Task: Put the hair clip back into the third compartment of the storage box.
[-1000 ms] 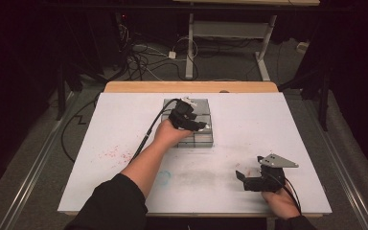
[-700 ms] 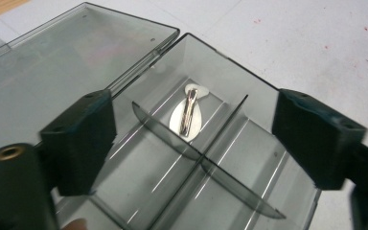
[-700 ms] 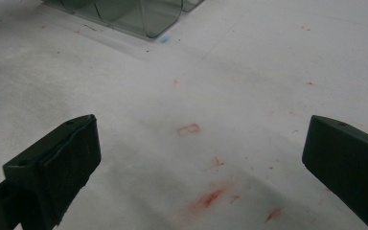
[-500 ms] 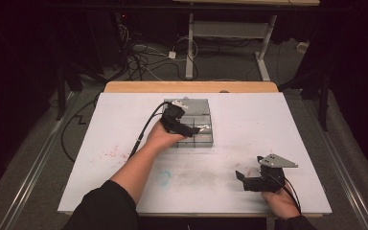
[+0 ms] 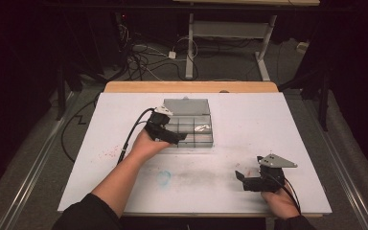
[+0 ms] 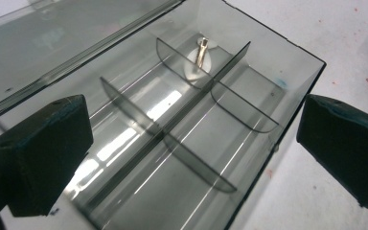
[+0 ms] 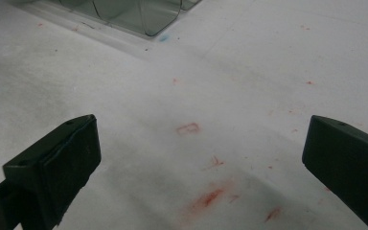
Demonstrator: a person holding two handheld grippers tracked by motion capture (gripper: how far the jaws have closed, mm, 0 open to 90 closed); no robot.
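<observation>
Left hand-held gripper [image 5: 179,138] jaws wide, nothing between the pads; they've just been opening. It hovers over the near-left part of the clear compartment box [image 5: 189,125], whose lid [image 5: 187,106] lies flipped open on the far side. From the left gripper view, the small metal screw [image 6: 201,51] lies ahead of the jaws, in a far compartment past the cross dividers [image 6: 187,115], slightly right of centre, with its shank tilted up off the box floor. In the high view it's the bright speck [image 5: 201,128] to the right of the gripper tips. Long axis of the box runs away from the jaws in that view.

Right hand-held gripper [image 5: 242,178] also wide open and empty, parked low at the near-right of the table [image 5: 287,124], well apart from the box. Left hand is clearly the nearer one.

Versus a second ago: the left gripper sat over the middle of the box with jaws narrower; now it has pulled back toward the box's left near corner. Right hand hasn't moved.

My read: the screw was just dropped off, so the coming move is probably a retreat.
</observation>
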